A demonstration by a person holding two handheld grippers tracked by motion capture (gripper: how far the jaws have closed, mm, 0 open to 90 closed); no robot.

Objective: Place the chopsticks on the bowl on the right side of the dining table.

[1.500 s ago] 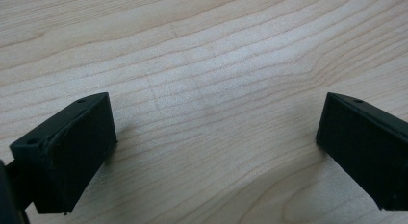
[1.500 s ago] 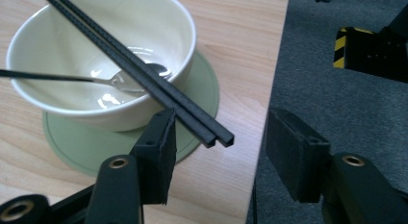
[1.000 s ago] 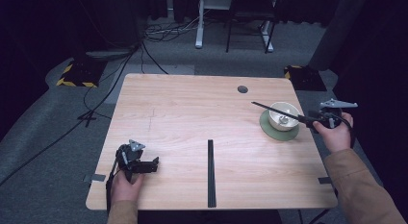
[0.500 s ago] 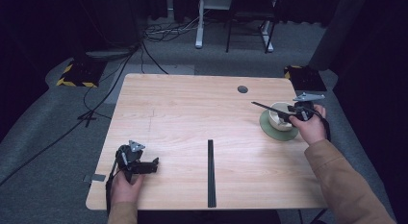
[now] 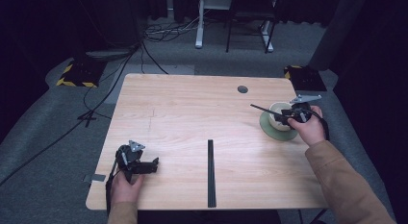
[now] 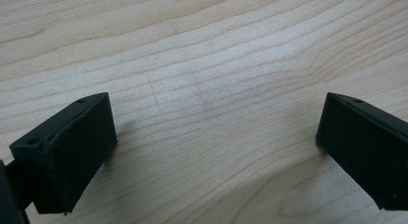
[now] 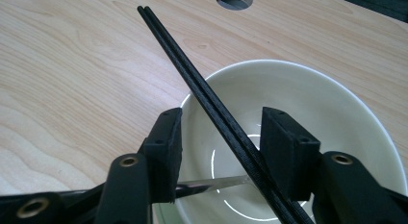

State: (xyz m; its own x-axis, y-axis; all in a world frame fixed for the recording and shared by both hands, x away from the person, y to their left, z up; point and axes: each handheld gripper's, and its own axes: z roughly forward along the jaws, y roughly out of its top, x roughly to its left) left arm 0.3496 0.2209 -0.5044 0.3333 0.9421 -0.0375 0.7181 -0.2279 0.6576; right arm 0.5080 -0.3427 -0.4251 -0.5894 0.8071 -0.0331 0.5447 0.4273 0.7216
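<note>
- Bare pale wood between the widely parted jaws of the left gripper (image 6: pixel 211 152), nothing held.
- Black chopsticks (image 7: pixel 207 106) between the closing, not yet pressing jaws of the right gripper (image 7: pixel 219 137), above the cream bowl (image 7: pixel 337 118); lower ends cut off.

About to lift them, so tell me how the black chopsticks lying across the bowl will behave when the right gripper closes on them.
The chopsticks look thin, straight and rigid, so probably stiff and light. Being a loose pair side by side, they may scissor apart or slide between the right gripper jaws, which have just been closing with the pair between them. Resting on the bowl rim, they could pivot or roll off.
</note>
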